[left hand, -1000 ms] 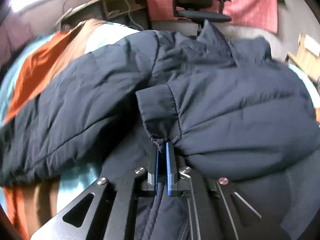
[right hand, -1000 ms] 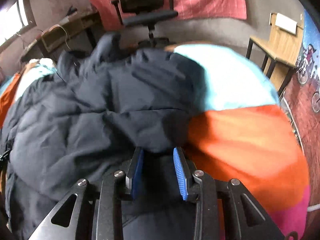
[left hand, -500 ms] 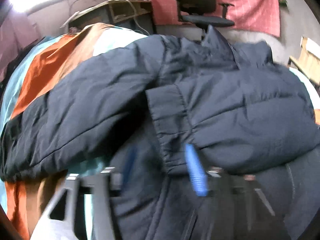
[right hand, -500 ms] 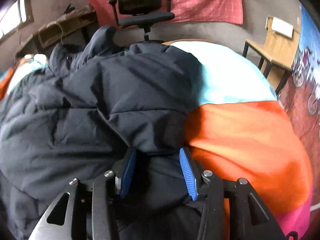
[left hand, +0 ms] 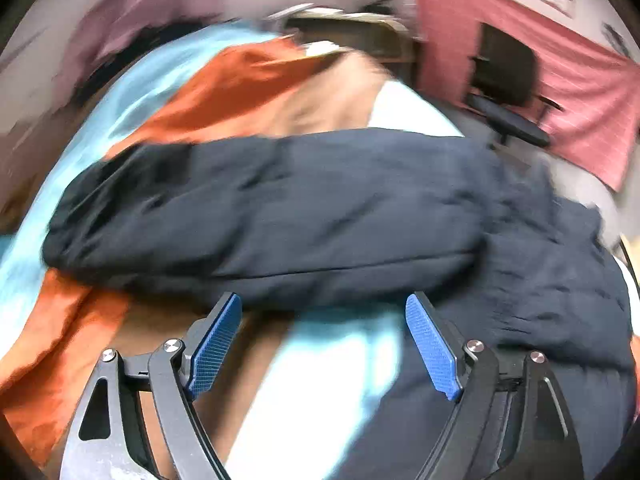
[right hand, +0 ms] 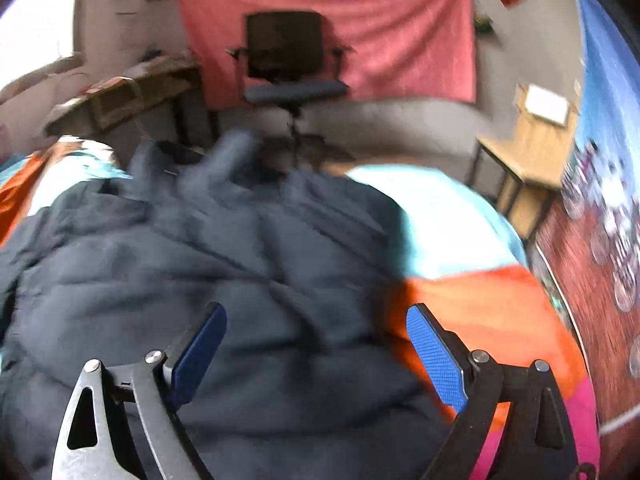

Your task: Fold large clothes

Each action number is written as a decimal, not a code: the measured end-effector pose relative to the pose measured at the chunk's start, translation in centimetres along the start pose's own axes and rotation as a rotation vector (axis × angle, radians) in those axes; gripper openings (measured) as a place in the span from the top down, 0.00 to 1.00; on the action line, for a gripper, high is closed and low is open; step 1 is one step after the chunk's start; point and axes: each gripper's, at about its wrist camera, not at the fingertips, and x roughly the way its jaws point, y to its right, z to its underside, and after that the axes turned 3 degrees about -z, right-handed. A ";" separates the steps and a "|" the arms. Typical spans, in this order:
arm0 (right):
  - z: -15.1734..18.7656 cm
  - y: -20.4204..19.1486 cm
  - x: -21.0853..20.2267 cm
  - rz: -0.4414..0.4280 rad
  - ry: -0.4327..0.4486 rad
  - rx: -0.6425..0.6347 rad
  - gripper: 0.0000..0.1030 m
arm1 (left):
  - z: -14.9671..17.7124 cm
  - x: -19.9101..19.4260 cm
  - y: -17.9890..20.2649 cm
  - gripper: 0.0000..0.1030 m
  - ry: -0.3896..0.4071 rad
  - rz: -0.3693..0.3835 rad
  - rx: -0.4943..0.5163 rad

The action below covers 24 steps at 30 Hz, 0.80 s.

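Note:
A dark navy puffer jacket (left hand: pixel 280 216) lies on a bed covered by a cyan, orange and tan bedspread (left hand: pixel 248 92). In the left wrist view one sleeve lies folded across the jacket's body. My left gripper (left hand: pixel 324 320) is open and empty, just in front of the sleeve's near edge, over the bedspread. In the right wrist view the jacket (right hand: pixel 200 280) fills the lower left. My right gripper (right hand: pixel 316 332) is open and empty, above the jacket's right edge where it meets the orange bedspread (right hand: pixel 480 304). Both views are motion-blurred.
A black office chair (right hand: pixel 288 64) stands past the bed's far end before a red cloth on the wall (right hand: pixel 400 20). A cluttered wooden desk (right hand: pixel 124 96) is at the far left. A small wooden table (right hand: pixel 532 160) stands at the right, by a picture wall.
My left gripper has let go of the sleeve cuff, opened wide and swung left and back. My right gripper has opened wider and pulled up from the jacket's edge.

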 end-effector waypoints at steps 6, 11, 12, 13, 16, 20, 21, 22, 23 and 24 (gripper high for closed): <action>-0.6 -11.1 1.1 -0.203 -0.020 -0.138 0.11 | -0.3 1.2 -6.1 0.22 -0.048 -0.058 -0.168; -0.5 -19.8 2.1 -0.299 -0.037 -0.251 0.11 | -1.2 2.3 -11.2 0.22 -0.049 -0.058 -0.342; -0.4 -21.2 2.3 -0.301 -0.031 -0.269 0.11 | -1.4 2.5 -12.4 0.22 -0.046 -0.068 -0.376; -0.3 -22.2 2.5 -0.298 -0.030 -0.285 0.11 | -1.5 2.7 -13.3 0.22 -0.044 -0.083 -0.401; 0.1 -25.4 5.3 -0.244 -0.067 -0.345 0.11 | -1.5 3.8 -15.6 0.22 -0.075 -0.096 -0.464; 1.2 -26.7 9.5 -0.184 -0.142 -0.355 0.04 | -1.0 4.2 -17.0 0.22 -0.093 -0.072 -0.537; 1.3 -26.6 9.6 -0.194 -0.134 -0.343 0.03 | -0.9 4.1 -17.0 0.22 -0.092 -0.075 -0.537; 1.4 -26.3 9.7 -0.204 -0.126 -0.333 0.02 | -0.8 4.1 -16.9 0.23 -0.092 -0.081 -0.528; 1.6 -26.1 9.7 -0.210 -0.118 -0.328 0.01 | -0.8 4.1 -16.8 0.23 -0.090 -0.089 -0.516; 1.8 -26.0 9.8 -0.213 -0.110 -0.328 0.01 | -0.8 4.0 -16.7 0.25 -0.085 -0.099 -0.506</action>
